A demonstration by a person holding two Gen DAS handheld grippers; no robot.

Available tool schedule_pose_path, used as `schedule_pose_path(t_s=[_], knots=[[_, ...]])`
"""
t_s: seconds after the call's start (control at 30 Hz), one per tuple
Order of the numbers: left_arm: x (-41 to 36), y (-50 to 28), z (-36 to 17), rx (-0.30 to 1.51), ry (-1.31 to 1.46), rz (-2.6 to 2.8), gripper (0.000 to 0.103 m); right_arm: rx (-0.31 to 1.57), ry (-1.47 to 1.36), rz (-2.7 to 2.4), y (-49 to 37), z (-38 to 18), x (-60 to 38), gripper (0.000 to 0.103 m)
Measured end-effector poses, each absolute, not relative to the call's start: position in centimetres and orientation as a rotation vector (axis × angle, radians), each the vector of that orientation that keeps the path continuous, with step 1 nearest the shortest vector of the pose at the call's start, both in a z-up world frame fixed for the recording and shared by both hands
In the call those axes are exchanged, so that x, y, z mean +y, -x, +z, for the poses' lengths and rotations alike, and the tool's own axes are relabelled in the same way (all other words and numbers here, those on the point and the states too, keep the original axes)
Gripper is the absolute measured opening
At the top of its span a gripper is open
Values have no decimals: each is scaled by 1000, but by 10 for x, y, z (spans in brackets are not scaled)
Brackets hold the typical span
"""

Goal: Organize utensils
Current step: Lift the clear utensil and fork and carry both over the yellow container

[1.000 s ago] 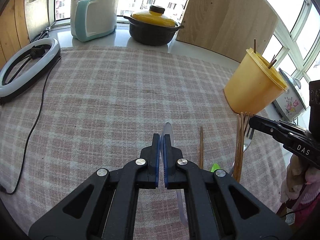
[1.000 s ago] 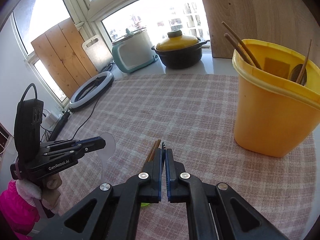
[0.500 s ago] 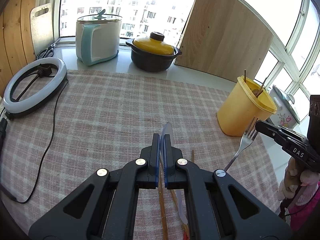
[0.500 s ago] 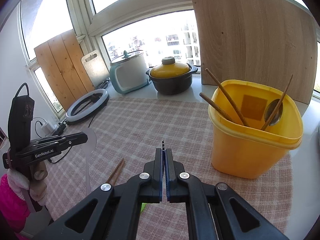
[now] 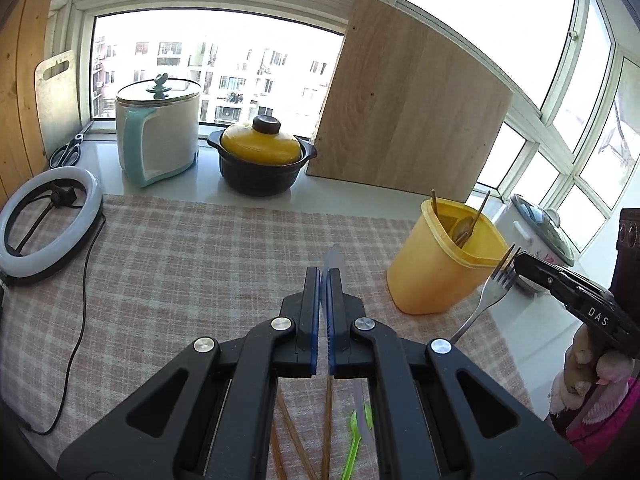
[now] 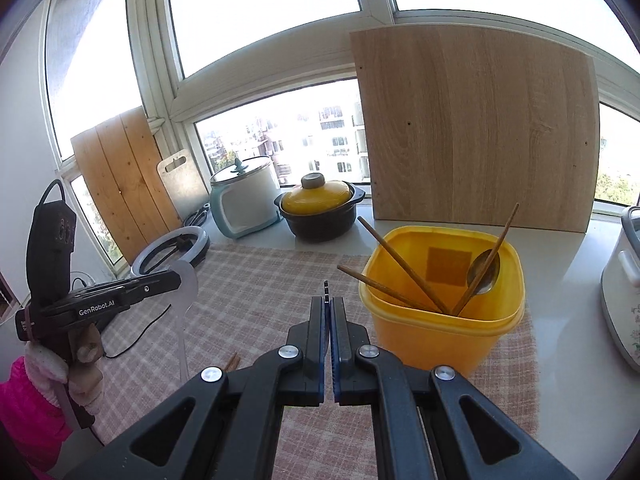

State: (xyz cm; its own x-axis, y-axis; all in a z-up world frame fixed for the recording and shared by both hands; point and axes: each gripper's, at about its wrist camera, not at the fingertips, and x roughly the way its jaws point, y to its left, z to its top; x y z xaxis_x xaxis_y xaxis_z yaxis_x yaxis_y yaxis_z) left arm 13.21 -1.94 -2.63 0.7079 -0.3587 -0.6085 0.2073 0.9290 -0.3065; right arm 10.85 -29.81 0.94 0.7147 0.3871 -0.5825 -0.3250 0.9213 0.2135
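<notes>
My left gripper (image 5: 324,276) is shut on a clear plastic spoon (image 5: 334,257), whose bowl pokes out past the fingertips; the right wrist view shows that spoon (image 6: 185,286) hanging from the left gripper (image 6: 176,280) above the table's left side. My right gripper (image 6: 329,304) is shut on a metal fork (image 6: 327,291), only its tine tips showing. In the left wrist view the fork (image 5: 494,286) slants down from the right gripper (image 5: 520,265) beside the yellow tub (image 5: 436,280). The tub (image 6: 440,332) holds chopsticks (image 6: 396,264) and a metal spoon (image 6: 484,270).
Loose chopsticks (image 5: 328,416) and a green plastic utensil (image 5: 354,440) lie on the checked cloth (image 5: 200,264) under my left gripper. A ring light (image 5: 48,220) with its cable lies left. A white-teal pot (image 5: 160,132), black casserole (image 5: 262,160) and wooden board (image 5: 408,100) line the sill.
Both grippers have risen off the cloth, each carrying its utensil. The fork has lifted clear of the chopsticks, and the yellow tub now sits lower in both views.
</notes>
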Motion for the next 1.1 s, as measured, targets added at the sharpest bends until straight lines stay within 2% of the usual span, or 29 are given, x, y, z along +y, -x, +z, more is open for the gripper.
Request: schedule_pose_path(t_s=[0.7, 1.1], knots=[[-102, -178, 36, 583, 225, -454, 0, 522, -132, 233, -104, 71, -391, 0], [-143, -209, 48, 546, 218, -435, 0, 479, -128, 177, -119, 92, -431, 0]])
